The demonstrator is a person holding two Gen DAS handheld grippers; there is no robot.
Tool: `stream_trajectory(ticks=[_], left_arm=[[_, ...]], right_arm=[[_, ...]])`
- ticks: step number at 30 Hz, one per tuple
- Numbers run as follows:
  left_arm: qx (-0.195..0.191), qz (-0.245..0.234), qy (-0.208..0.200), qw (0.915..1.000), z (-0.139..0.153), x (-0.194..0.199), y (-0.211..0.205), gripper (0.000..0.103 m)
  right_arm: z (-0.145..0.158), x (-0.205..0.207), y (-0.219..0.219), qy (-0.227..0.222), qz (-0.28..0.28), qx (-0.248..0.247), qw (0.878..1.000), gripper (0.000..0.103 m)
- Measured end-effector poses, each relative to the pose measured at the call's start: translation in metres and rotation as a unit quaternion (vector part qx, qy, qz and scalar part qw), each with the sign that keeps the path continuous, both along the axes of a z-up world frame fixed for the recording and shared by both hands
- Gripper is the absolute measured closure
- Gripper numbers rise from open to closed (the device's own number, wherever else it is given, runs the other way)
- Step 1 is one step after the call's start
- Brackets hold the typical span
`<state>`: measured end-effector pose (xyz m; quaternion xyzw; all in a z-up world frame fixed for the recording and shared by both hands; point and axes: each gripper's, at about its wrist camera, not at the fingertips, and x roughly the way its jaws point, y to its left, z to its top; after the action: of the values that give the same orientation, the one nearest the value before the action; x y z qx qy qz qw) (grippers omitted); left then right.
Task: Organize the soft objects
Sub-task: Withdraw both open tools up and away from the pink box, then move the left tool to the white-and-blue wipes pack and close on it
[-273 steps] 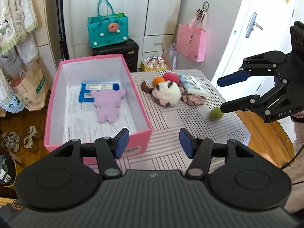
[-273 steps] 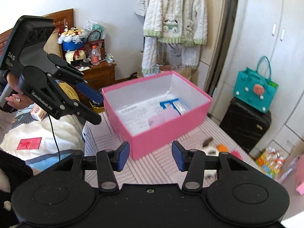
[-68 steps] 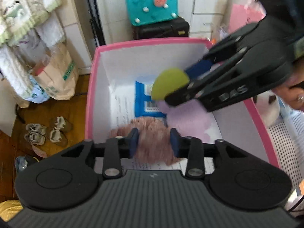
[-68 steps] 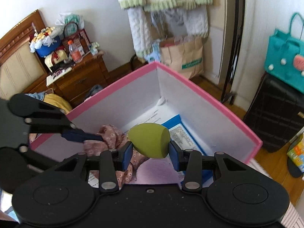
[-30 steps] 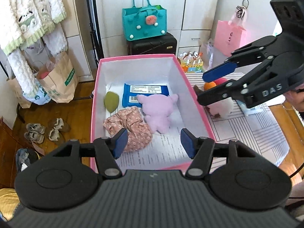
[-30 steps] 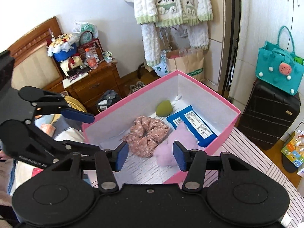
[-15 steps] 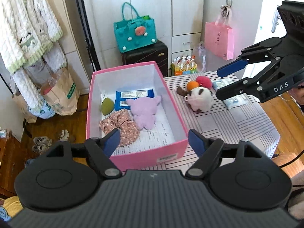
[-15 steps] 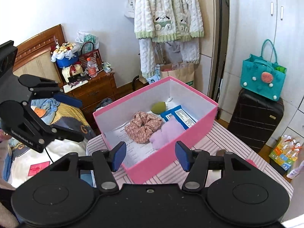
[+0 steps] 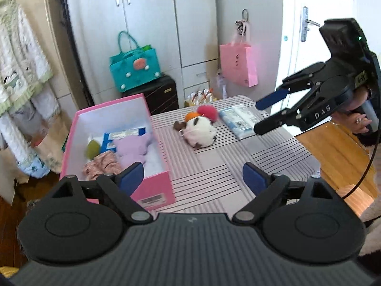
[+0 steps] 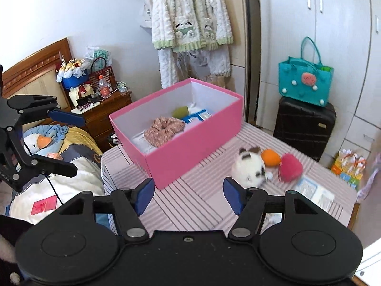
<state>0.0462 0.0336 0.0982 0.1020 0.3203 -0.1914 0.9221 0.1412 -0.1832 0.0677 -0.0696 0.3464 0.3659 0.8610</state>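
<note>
Now you are holding both the left gripper (image 9: 193,175) and right gripper (image 10: 188,195) released, pulled farther back than a moment ago. Green sponge (image 10: 180,112) and scrunchie (image 10: 164,130) are lying inside the pink box (image 10: 190,152); the white plush (image 10: 250,168) is sitting at its 3 o'clock.

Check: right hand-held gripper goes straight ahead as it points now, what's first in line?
Likely the white plush toy on the striped table; it sits just right of the right hand-held gripper centerline. The pink box corner is close on the left. Depth unclear.
</note>
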Motion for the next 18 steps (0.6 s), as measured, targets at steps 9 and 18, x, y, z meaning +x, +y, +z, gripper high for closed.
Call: stream_trajectory(ticks=[9,18], left_arm=[[-0.032,-0.003,0.0,0.9995,-0.034,0.016,-0.029,0.01],[-0.05,0.003,-0.014,0.9987,-0.067,0.048,-0.059,0.01]], right_arm=[[-0.045,-0.001,-0.034,0.0,-0.022,0.023,0.999,0.027],[-0.077,0.026,-0.059,-0.015,-0.051,0.012,0.999,0.023]])
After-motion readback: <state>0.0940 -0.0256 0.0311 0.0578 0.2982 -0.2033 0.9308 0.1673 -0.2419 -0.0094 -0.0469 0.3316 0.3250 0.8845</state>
